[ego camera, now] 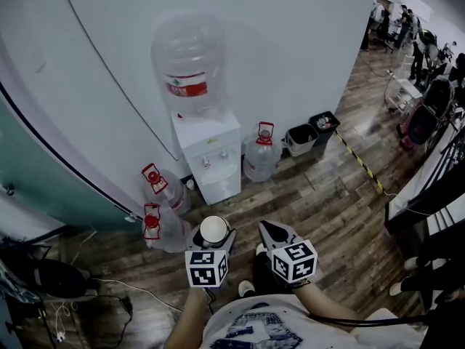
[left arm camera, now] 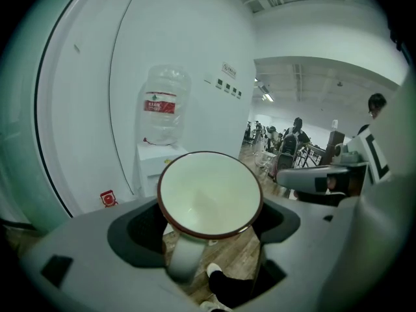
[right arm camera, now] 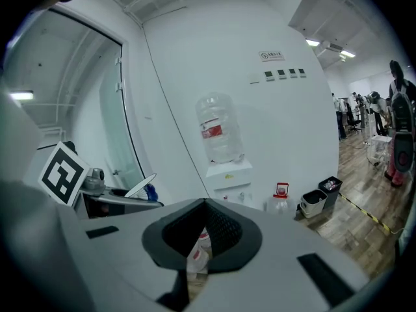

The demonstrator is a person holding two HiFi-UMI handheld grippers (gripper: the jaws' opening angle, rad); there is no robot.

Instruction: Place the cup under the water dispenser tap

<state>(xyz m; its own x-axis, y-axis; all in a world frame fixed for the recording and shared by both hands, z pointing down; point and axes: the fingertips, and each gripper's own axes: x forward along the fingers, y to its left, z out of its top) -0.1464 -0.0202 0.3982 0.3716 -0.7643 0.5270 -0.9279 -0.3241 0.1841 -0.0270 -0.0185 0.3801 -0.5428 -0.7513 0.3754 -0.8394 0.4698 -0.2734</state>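
A white cup (ego camera: 213,228) with a dark rim sits upright between the jaws of my left gripper (ego camera: 216,237), which is shut on it. In the left gripper view the cup (left arm camera: 209,194) fills the middle, empty, handle toward the camera. The white water dispenser (ego camera: 207,155) stands against the wall ahead, a clear bottle (ego camera: 190,71) on top, taps (ego camera: 206,161) on its front. It is some way off from the cup. My right gripper (ego camera: 270,231) hangs beside the left, shut with nothing in it. The right gripper view shows the dispenser (right arm camera: 229,177) beyond its closed jaws.
Spare water jugs stand on the wooden floor: one to the right of the dispenser (ego camera: 259,155), two to its left (ego camera: 163,187) (ego camera: 161,227). Two bins (ego camera: 299,138) (ego camera: 324,126) line the wall. Cables (ego camera: 109,286) lie at left. People and furniture are at far right.
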